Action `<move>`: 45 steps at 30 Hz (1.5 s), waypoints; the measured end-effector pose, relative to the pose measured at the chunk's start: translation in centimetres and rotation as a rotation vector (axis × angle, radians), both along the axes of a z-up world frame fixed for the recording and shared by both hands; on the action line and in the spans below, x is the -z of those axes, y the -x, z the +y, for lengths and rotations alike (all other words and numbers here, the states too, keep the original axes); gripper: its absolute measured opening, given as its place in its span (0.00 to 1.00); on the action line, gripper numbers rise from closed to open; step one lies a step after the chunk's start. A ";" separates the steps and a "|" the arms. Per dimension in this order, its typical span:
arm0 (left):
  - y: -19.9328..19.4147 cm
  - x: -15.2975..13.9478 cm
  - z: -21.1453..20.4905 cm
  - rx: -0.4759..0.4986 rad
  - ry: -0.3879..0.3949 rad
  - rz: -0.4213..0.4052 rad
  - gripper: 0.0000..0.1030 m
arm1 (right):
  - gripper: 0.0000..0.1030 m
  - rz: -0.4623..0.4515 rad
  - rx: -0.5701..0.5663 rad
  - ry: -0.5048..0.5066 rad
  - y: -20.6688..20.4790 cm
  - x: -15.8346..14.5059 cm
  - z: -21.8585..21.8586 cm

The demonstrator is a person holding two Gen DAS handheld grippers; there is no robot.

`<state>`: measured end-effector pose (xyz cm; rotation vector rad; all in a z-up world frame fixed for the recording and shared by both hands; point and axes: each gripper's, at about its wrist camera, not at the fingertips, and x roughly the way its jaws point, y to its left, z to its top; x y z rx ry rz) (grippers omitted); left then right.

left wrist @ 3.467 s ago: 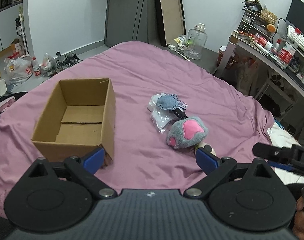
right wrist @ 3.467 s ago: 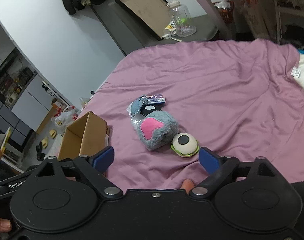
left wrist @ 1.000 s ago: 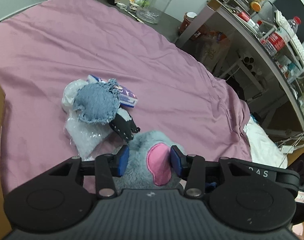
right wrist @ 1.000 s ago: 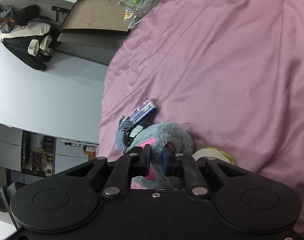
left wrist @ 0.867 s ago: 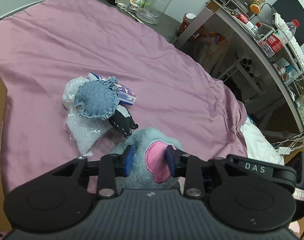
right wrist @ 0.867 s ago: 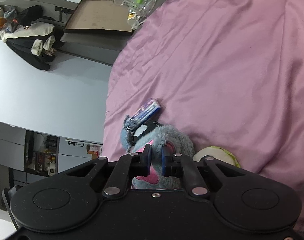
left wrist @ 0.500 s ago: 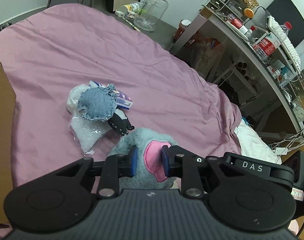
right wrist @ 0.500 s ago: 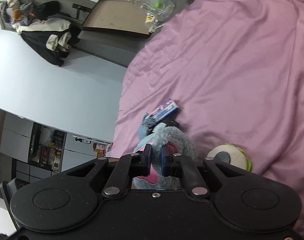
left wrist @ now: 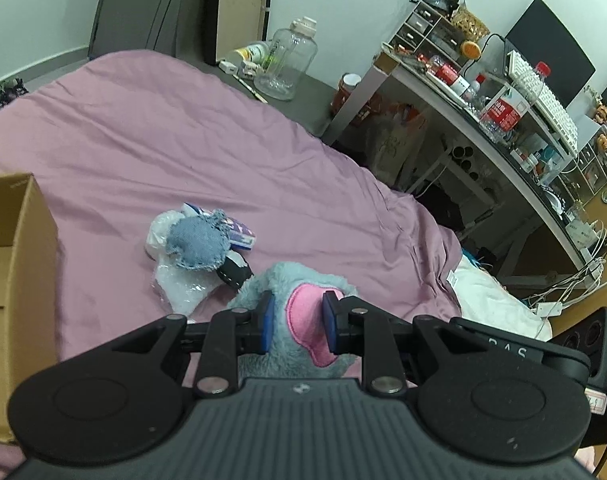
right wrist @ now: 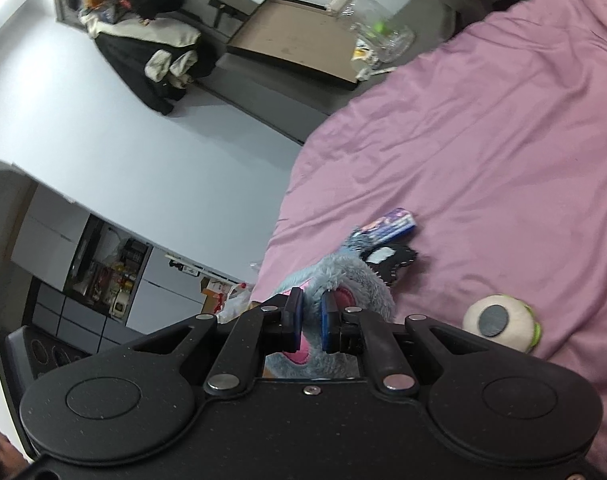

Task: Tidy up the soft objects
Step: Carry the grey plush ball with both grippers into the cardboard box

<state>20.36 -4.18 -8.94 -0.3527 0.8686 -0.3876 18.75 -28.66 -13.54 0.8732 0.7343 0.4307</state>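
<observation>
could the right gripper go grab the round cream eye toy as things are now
Probably not yet: the right gripper is shut on the grey plush paw. The eye toy lies uncovered on the bedspread beside it.

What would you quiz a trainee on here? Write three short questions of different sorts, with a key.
1. True or false: both the left tongs and the right tongs are shut on the grey and pink plush paw.
2. Multiple choice: where does the round cream eyeball plush lie? A) in the cardboard box B) on the purple bedsheet C) in the right tongs.
3. Fill in: the denim patch toy lies on top of a clear plastic ____.

Key: 1 true; 2 B; 3 bag.
</observation>
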 end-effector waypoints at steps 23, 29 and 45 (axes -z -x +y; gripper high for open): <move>4.1 -3.5 8.3 -0.137 0.017 -0.064 0.23 | 0.09 -0.118 -0.176 0.145 1.2 -4.9 9.9; 4.9 -4.0 11.1 -0.175 0.030 -0.082 0.23 | 0.09 -0.137 -0.222 0.197 1.1 -6.1 13.1; 4.9 -4.0 18.4 -0.259 0.080 -0.112 0.23 | 0.09 -0.149 -0.286 0.282 -0.6 -7.3 21.0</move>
